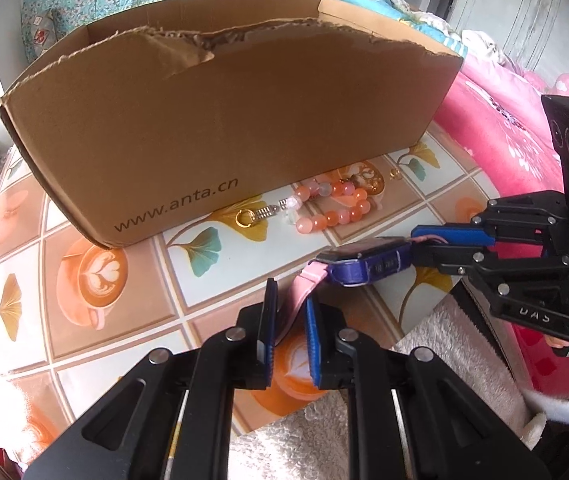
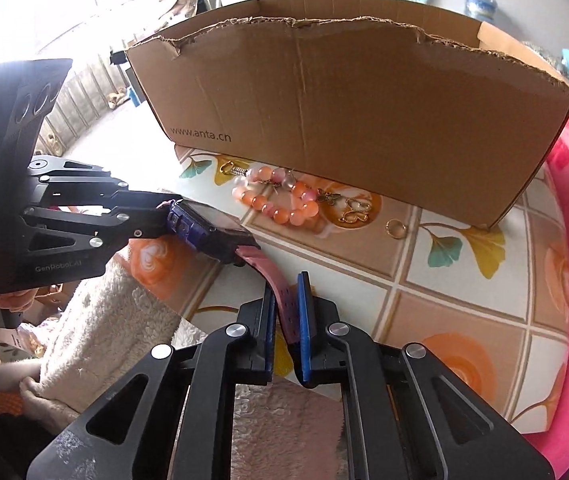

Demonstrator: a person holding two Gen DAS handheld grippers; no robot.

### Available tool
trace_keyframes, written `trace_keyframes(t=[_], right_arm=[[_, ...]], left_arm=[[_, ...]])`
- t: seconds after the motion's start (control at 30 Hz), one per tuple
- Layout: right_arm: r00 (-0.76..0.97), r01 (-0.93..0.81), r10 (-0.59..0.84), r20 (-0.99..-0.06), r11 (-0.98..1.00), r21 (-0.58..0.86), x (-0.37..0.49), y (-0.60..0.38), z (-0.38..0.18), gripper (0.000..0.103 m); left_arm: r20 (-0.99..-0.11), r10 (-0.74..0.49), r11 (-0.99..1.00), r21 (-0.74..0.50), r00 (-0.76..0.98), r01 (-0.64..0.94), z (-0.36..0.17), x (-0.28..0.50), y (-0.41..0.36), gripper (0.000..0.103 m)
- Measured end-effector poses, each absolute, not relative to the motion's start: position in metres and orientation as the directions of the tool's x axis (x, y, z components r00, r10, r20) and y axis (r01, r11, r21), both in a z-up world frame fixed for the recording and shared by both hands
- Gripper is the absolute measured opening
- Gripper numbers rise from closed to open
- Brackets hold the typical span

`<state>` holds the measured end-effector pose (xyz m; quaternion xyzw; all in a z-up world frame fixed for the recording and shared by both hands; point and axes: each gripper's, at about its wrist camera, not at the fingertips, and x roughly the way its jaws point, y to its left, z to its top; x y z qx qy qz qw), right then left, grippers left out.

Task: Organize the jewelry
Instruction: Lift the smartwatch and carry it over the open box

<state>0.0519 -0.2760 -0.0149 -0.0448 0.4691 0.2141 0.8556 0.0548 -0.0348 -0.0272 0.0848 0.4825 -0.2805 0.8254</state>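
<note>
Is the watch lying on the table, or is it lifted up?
Lifted. The watch hangs above the table, stretched between the left claw and right claw, each shut on one pink strap end.

So the cardboard box (image 1: pixel 224 120) sits on the table (image 1: pixel 212 280), out ahead of both grippers. Just in front of its near wall lie the bead bracelet (image 1: pixel 336 208), a keyring (image 1: pixel 244 218) off to its left, and a small ring (image 1: pixel 395 174) to its right. The watch (image 1: pixel 360 266) hangs nearer, strung between the left gripper (image 1: pixel 290 320) and right gripper (image 2: pixel 286 308), above the table's near edge.
</note>
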Motion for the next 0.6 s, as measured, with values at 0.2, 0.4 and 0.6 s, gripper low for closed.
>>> trace_keyframes(t=[0.2, 0.4, 0.6], right_arm=[[0.461, -0.41, 0.344, -0.818, 0.9, 0.148, 0.061, -0.276, -0.007, 0.008], [0.452, -0.4, 0.366, -0.813, 0.898, 0.182, 0.066, -0.278, -0.007, 0.008], [0.46, -0.395, 0.369, -0.808, 0.9, 0.186, 0.065, -0.281, -0.007, 0.008]], left_arm=[[-0.857, -0.373, 0.825, -0.131, 0.356, 0.549, -0.028, 0.053, -0.033, 0.015], [-0.86, -0.382, 0.831, -0.161, 0.337, 0.532, -0.027, 0.055, -0.027, 0.018], [-0.856, -0.374, 0.838, -0.147, 0.357, 0.526, -0.027, 0.053, -0.027, 0.016]])
